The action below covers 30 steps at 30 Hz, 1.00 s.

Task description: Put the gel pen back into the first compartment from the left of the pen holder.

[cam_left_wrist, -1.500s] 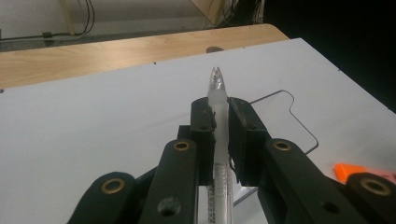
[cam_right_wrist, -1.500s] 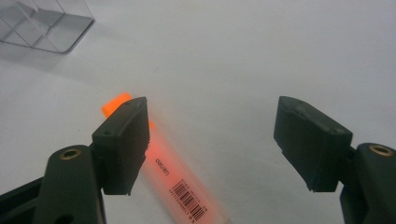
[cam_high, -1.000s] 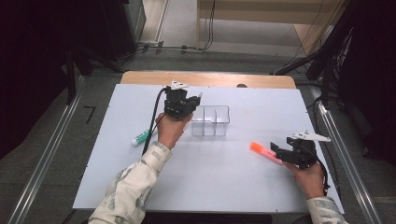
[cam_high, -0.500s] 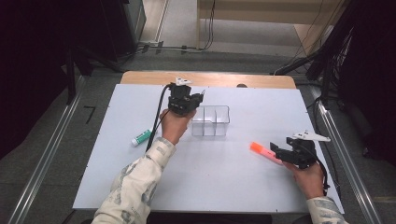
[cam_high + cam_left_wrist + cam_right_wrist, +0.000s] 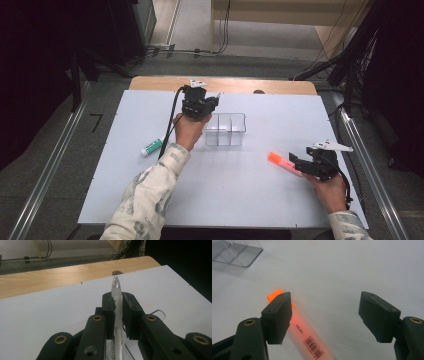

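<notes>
Your left gripper [image 5: 212,102] has drifted toward frame top, jaws clamped on the clear pen [image 5: 116,293] above the clear organizer [image 5: 226,129]. Your right gripper [image 5: 325,315] gapes; orange highlighter [image 5: 305,333] hugs its left pad.

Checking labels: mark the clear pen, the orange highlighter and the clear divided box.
clear pen [image 5: 116,293]: left gripper view, frosted barrel above the pads.
orange highlighter [image 5: 300,326]: right gripper view, mid barrel.
clear divided box [image 5: 226,141]: high view, near wall.

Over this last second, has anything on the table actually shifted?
The left gripper, its jaws shut on a slim translucent pen, drifted slightly toward the table's far edge beside the clear plastic divided box. The right gripper, jaws open, the orange highlighter and the green-capped marker stayed put.
</notes>
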### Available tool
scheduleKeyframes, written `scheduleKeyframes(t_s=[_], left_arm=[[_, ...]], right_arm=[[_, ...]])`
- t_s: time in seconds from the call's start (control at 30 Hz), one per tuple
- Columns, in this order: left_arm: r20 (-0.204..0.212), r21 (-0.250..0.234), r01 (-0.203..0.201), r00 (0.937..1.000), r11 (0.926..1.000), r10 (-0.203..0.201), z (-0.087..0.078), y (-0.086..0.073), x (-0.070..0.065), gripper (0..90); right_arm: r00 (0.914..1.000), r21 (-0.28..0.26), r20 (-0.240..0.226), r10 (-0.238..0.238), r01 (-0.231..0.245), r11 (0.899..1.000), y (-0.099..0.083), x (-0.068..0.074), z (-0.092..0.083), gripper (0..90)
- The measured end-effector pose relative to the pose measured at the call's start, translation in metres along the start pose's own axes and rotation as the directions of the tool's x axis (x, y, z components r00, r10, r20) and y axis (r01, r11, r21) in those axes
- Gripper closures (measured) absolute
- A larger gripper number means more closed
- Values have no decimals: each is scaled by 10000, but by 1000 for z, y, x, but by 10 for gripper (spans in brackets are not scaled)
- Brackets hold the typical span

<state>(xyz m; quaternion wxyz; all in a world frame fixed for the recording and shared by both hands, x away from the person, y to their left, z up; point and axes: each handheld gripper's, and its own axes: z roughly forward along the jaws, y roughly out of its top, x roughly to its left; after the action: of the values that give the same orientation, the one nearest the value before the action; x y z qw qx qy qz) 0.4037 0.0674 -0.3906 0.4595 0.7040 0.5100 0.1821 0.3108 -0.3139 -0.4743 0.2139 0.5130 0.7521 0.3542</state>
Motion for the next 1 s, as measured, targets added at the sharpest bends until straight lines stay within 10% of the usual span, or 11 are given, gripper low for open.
scheduleKeyframes(t_s=[1.0], left_arm=[[2,149,-375,9993,9992,375,25,18,-10,811]], right_arm=[[10000,71,23,75,-75,9999,-1,-1,1,254]])
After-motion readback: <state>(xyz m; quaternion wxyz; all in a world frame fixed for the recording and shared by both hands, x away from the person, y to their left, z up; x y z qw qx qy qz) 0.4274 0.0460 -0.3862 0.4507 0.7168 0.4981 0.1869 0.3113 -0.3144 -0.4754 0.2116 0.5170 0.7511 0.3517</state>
